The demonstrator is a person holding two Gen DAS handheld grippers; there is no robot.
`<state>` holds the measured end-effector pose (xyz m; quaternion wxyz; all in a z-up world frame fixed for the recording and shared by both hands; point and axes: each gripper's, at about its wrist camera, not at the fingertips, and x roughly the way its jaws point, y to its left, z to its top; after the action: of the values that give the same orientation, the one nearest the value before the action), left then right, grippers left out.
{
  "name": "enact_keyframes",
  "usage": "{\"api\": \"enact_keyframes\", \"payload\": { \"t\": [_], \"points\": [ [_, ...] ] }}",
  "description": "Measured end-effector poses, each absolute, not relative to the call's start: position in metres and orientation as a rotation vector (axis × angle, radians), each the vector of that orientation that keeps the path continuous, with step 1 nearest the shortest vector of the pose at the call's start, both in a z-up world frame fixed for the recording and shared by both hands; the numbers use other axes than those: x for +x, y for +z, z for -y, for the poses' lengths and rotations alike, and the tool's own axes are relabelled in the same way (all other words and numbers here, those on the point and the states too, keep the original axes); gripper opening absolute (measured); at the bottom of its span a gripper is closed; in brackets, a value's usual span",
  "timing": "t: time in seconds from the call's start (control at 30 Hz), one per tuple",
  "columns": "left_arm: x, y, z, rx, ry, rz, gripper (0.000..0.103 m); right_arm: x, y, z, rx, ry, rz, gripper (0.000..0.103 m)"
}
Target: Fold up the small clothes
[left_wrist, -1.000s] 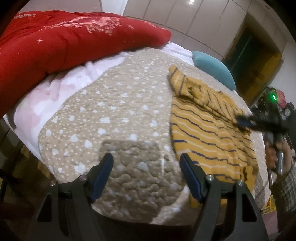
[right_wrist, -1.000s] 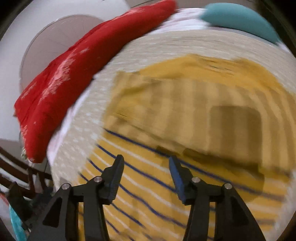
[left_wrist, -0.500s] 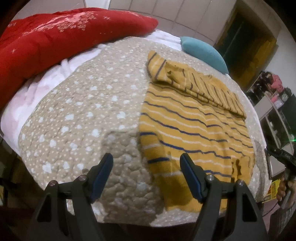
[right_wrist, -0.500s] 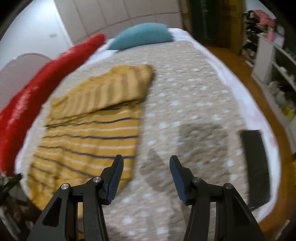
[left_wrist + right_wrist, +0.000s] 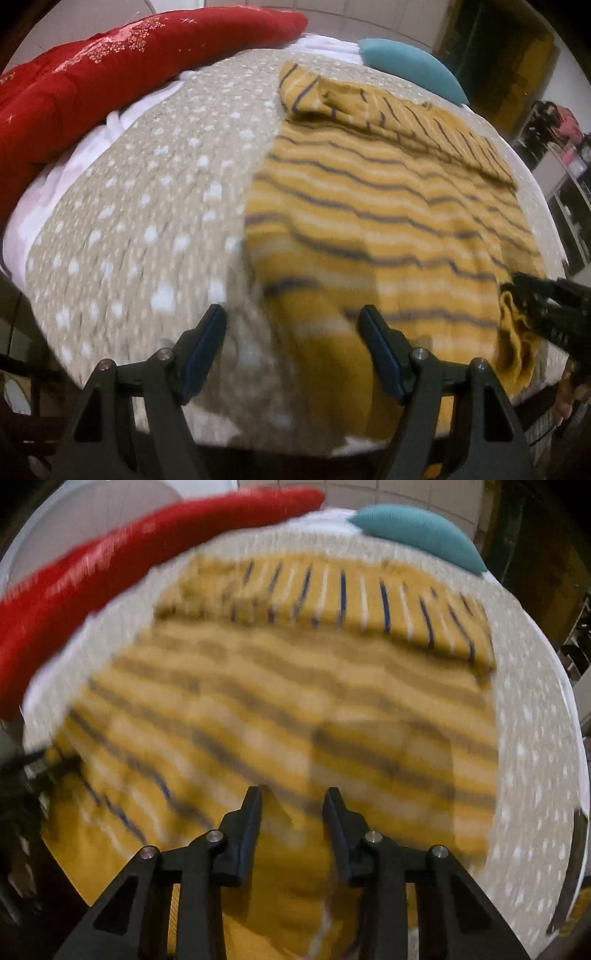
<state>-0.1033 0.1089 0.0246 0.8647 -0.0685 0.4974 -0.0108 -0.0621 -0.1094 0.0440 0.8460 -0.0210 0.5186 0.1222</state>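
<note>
A mustard-yellow garment with navy and white stripes point(image 5: 388, 206) lies flat on the bed, its far part folded over into a band point(image 5: 406, 110). My left gripper point(image 5: 291, 325) is open above the garment's near left edge, one finger over the quilt and one over the cloth. My right gripper point(image 5: 291, 797) hovers over the garment's point(image 5: 295, 701) near edge. Its jaws are closing, with a gap still between them and the cloth beneath. In the left wrist view the right gripper point(image 5: 524, 291) reaches a bunched fold at the near right corner.
The bed carries a beige quilt with white dots point(image 5: 147, 203). A thick red duvet point(image 5: 129, 62) lies along the far left, and a teal pillow point(image 5: 410, 70) sits at the head. Shelves with clutter point(image 5: 565, 166) stand beyond the right side.
The right gripper swung from the bare right part of the bed back over the garment's near edge, and its jaws narrowed. The left gripper moved right and lower, up to the garment's left edge.
</note>
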Motion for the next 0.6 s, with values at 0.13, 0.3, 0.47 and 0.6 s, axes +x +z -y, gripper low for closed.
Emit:
{"api": "enact_keyframes", "payload": {
  "t": [0.13, 0.3, 0.47, 0.6],
  "points": [
    [-0.134, 0.021, -0.121, -0.201, -0.044, -1.055, 0.074, -0.13, 0.037, 0.127, -0.138, 0.212, -1.085, 0.039],
    [-0.156, 0.037, -0.137, -0.24, -0.029, -1.002, 0.074, -0.185, 0.031, 0.168, -0.099, 0.155, -1.128, 0.042],
    [-0.155, 0.05, -0.148, -0.229, 0.028, -0.967, 0.074, -0.209, 0.041, 0.207, 0.053, 0.154, -1.091, 0.052],
    [-0.153, 0.047, -0.141, -0.186, 0.053, -0.983, 0.074, -0.204, 0.048, 0.225, 0.172, 0.128, -1.045, 0.055]
  ]
}}
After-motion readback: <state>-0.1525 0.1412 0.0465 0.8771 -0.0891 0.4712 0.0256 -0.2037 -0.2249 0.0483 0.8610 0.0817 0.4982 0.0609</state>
